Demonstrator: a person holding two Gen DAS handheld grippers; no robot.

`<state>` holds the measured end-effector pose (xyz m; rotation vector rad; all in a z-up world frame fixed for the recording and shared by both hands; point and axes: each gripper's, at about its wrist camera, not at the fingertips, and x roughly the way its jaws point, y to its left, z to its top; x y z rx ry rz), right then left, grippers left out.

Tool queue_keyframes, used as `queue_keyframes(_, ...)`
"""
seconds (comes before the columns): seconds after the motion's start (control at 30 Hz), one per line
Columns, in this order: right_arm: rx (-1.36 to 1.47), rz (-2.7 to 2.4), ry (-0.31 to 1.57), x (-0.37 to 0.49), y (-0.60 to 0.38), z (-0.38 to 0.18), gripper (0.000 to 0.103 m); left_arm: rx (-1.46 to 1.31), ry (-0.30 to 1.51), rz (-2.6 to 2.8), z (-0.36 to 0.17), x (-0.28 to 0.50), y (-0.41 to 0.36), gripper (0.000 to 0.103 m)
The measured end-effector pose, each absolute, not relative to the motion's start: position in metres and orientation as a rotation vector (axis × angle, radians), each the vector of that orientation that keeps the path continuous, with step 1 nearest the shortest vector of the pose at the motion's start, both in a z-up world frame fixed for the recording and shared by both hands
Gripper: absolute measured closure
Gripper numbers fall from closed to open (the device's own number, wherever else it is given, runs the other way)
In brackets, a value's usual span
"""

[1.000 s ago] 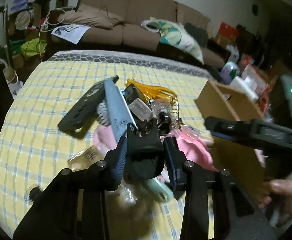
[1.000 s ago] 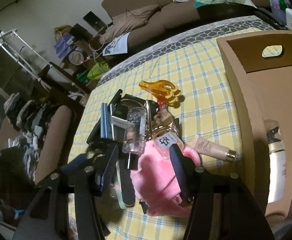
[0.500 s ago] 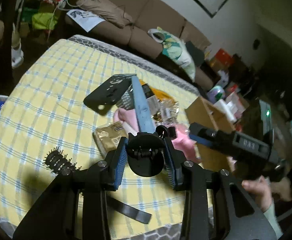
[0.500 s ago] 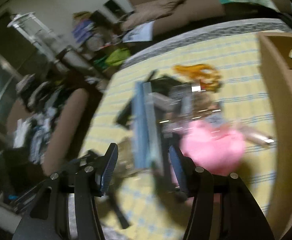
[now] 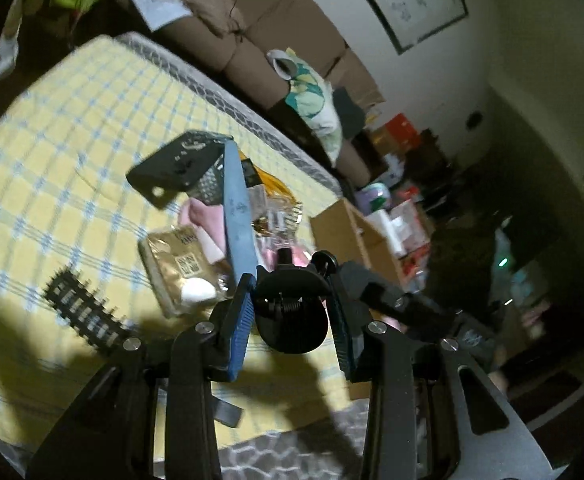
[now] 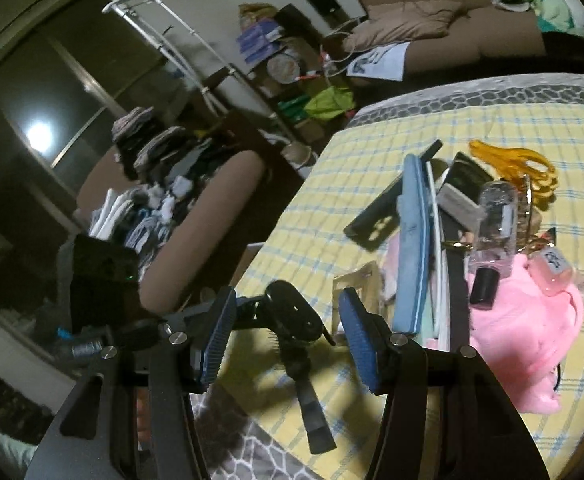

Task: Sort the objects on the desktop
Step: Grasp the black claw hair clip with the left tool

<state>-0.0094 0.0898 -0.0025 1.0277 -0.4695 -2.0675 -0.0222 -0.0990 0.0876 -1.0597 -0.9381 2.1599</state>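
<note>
the left gripper has its blue pads pressed on both sides of a black hair clip, holding it clear of the yellow checked tablecloth; the clip's spring shows between the pads. left of the left finger a black comb lies flat on the cloth. just beyond the left fingertip sits a gold packet with a white lump at its near corner. straight ahead of the fingers is the heap of desktop objects: a long blue nail file slanting up, a black phone case leaning at its far end, and a bit of pink cloth beneath. beyond the right fingertip stands a cardboard box.

in the right wrist view the right gripper has just been narrowing its jaws, yet the pads touch nothing. the clip shows in the gap between them, but it hangs in the left gripper, whose fingers reach in from the left. whether it sits level with the right pads cannot be told. ahead and to the right of the right finger lies the heap: the file, the case, a clear bottle, an orange claw clip and the cloth.
</note>
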Motion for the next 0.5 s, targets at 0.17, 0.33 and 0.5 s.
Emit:
queue_keyframes(0.17,1.009,-1.999,-0.502,-0.011,0.093,-0.007,0.076,-1.053,-1.011,2.103,0.083,-0.025,-0.106,0.07)
queue_keyframes(0.33,1.006,-1.91,-0.632,-0.013,0.1,-0.012,0.083,-1.037,-1.043,2.115,0.086,-0.024,-0.114,0.07)
queue_keyframes(0.5,1.017,-1.87,-0.654,-0.009,0.102,-0.01,0.084,-1.036,-1.06,2.13,0.086,-0.026,-0.113,0.07)
